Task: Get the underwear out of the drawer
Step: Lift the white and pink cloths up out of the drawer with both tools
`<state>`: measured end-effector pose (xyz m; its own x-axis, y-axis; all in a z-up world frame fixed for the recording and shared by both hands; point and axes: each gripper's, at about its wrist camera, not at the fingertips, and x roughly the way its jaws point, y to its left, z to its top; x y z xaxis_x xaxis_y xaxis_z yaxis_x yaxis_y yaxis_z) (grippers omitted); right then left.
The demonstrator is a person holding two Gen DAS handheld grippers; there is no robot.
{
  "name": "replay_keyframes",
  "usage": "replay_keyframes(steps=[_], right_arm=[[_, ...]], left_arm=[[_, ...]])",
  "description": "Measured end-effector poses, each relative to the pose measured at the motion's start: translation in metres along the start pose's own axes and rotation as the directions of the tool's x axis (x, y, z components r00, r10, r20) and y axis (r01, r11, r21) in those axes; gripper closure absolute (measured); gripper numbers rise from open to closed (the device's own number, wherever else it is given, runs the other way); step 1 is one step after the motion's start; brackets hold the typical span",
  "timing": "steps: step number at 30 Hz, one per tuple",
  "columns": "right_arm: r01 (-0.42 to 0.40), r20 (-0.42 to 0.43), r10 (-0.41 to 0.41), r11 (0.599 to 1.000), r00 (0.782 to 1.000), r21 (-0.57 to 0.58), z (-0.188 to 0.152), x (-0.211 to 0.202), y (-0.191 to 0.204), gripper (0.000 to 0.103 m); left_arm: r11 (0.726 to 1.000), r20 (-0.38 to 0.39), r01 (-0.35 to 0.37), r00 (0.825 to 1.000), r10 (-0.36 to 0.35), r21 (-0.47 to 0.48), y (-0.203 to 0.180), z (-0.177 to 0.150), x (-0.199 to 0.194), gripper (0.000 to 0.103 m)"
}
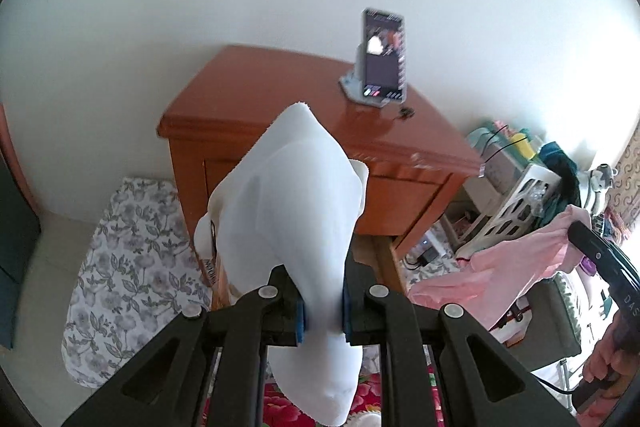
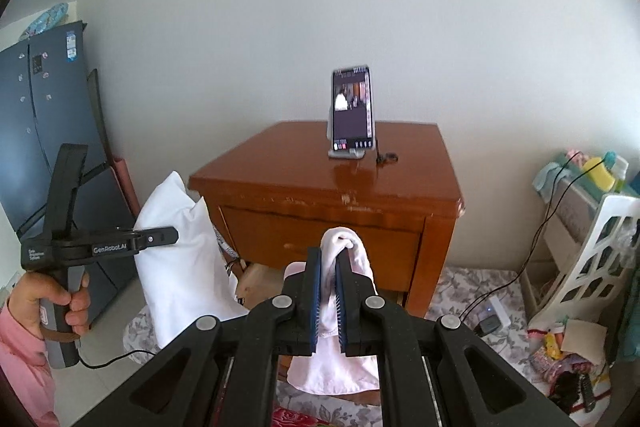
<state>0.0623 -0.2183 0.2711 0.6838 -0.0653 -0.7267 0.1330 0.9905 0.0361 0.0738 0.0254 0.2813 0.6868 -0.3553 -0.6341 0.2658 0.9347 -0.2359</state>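
The left gripper has its jaws closed on white underwear, held up in front of the wooden cabinet. The right gripper has its jaws clamped on pink underwear, which hangs before the cabinet's closed drawer; a phone stands on top

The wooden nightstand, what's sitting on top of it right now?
On the nightstand a phone stands upright in a grey stand, a small dark cord beside it. Nothing else shows.

Wooden nightstand blocks ahead; open air above.
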Motion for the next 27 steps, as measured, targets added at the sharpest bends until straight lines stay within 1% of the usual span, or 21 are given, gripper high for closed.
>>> replay_keyframes(steps=[8, 12, 15, 20, 24, 27], right_arm=[[0.003, 0.093, 0.002, 0.998, 0.996, -0.057, 0.013, -0.074, 0.025, 0.096], [0.006, 0.134, 0.006, 0.996, 0.991, -0.086, 0.014, -0.11, 0.038, 0.096], [0.013, 0.155, 0.004, 0.994, 0.988, -0.108, 0.01, -0.135, 0.048, 0.096], [0.015, 0.164, 0.009, 0.989, 0.986, -0.144, 0.002, -0.165, 0.058, 0.096], [0.001, 0.155, 0.028, 0.983, 0.988, -0.186, -0.009, -0.182, 0.068, 0.096], [-0.005, 0.157, 0.041, 0.975, 0.987, -0.224, -0.021, -0.195, 0.075, 0.096]], left_arm=[[0.999, 0.067, 0.038, 0.997, -0.041, 0.039, -0.026, -0.002, -0.075, 0.089], [0.997, 0.082, 0.044, 0.995, -0.049, 0.064, -0.037, -0.009, -0.104, 0.089], [0.993, 0.075, 0.05, 0.996, -0.058, 0.107, -0.049, -0.02, -0.123, 0.089], [0.978, 0.068, 0.106, 0.991, -0.119, 0.179, -0.07, -0.04, -0.149, 0.089], [0.964, 0.073, 0.121, 0.987, -0.142, 0.236, -0.083, -0.056, -0.164, 0.089], [0.949, 0.069, 0.151, 0.982, -0.176, 0.276, -0.092, -0.073, -0.176, 0.089]])
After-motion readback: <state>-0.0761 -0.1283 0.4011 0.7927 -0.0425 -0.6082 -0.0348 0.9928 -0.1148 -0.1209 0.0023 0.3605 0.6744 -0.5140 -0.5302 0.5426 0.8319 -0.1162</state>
